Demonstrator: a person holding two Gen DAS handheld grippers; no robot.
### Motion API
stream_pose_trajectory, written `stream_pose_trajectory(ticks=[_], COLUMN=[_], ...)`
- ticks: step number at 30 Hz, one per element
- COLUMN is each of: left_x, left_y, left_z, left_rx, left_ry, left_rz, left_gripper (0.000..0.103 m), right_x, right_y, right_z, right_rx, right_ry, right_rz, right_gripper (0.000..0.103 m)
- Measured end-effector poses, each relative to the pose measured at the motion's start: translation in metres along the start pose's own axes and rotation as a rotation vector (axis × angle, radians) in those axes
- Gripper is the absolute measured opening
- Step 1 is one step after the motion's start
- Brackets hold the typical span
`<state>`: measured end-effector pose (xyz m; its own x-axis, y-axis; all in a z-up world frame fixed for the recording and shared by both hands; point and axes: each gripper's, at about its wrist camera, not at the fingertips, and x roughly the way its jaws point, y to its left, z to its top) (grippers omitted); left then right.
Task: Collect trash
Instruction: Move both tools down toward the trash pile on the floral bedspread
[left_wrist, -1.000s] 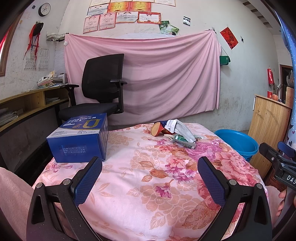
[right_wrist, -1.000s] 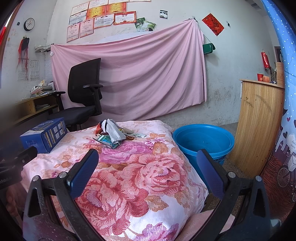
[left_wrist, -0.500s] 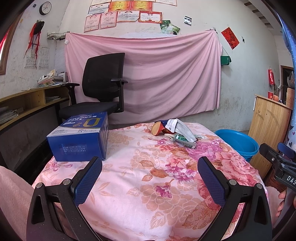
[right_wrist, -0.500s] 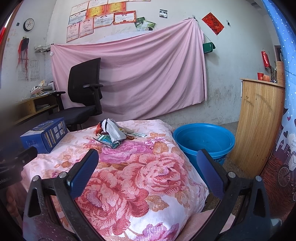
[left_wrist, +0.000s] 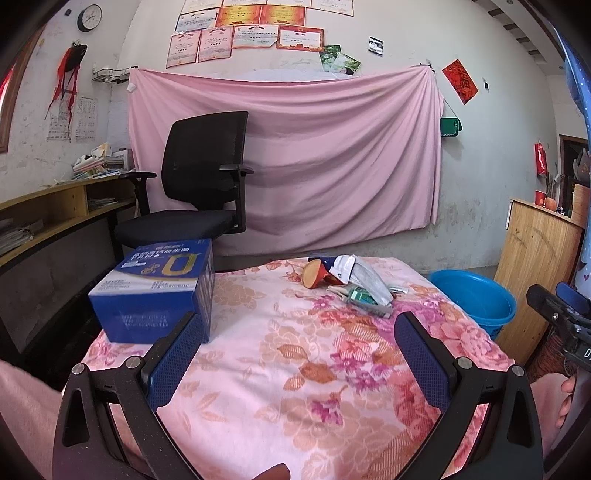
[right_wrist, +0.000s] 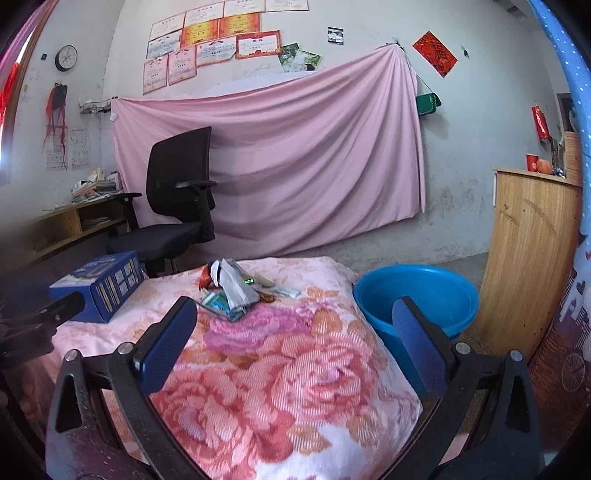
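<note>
Crumpled wrappers, grey-white foil plus green packets: trash pile (left_wrist: 354, 280) (right_wrist: 232, 291) at far end of floral cloth (left_wrist: 295, 369), w/ red-orange cup (left_wrist: 314, 273) touching pile's left edge. Blue box (left_wrist: 159, 291) well left of pile. Blue tub (right_wrist: 417, 299) on floor just right of cloth. Left gripper (left_wrist: 295, 365) hovering over near cloth, jaws spread, nothing between. Right gripper (right_wrist: 295, 350) same: spread wide, holding nothing.

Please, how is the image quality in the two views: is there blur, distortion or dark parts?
Left wrist view: strong fisheye bending with dark corners; the blue cardboard box is slightly soft, while the pile of crumpled wrappers is sharp. Right wrist view: the same bending; the left edge is hazy and dark, so the blue cardboard box sits beside a blurred zone; the round blue plastic basin is clear.
</note>
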<state>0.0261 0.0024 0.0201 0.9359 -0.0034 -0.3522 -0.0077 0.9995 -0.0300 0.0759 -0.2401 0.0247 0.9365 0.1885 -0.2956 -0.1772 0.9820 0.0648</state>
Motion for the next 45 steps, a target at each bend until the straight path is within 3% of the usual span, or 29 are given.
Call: stream_pose_trajectory(ticks=[2,7,14,22,30,34,40,45], left_x=[0.008,0.037,0.093,0.145,0.174,0.176,0.189,0.200], left_y=[0.001,0.000,-0.004,0.010,0.017,0.007,-0.017,-0.030], left_z=[0.010,0.040,0.071,0.065,0.038,0.036,0.026,0.021], left_rx=[-0.005,-0.021,0.027,0.007,-0.089,-0.082,-0.043,-0.040], left_ry=[-0.001,-0.032,-0.046,0.031,0.219,0.273,0.408,0.479], left_rz=[0.007,0.017,0.014,-0.004,-0.073,-0.142,-0.259,-0.312], left_gripper=[0.101,0.101,0.101,0.101,0.098,0.088,0.057,0.047], right_x=[0.009,0.037,0.087,0.158,0.188,0.197,0.212,0.226], right_y=[-0.002,-0.008,-0.015,-0.015,-0.030,-0.031,-0.022,-0.008], right_z=[0.012,0.045,0.084,0.073,0.040,0.037,0.031,0.023], right_rx=[-0.012,-0.072,-0.099,-0.099,-0.054,-0.043,-0.077,-0.129], right_ry=[-0.017,-0.118,-0.154,-0.006,0.172,0.242,0.357,0.437], right_rz=[0.006,-0.074,-0.018,-0.004,0.066,0.122,0.199,0.243], right_gripper=[0.103,0.103,0.103,0.103,0.103,0.103,0.083,0.071])
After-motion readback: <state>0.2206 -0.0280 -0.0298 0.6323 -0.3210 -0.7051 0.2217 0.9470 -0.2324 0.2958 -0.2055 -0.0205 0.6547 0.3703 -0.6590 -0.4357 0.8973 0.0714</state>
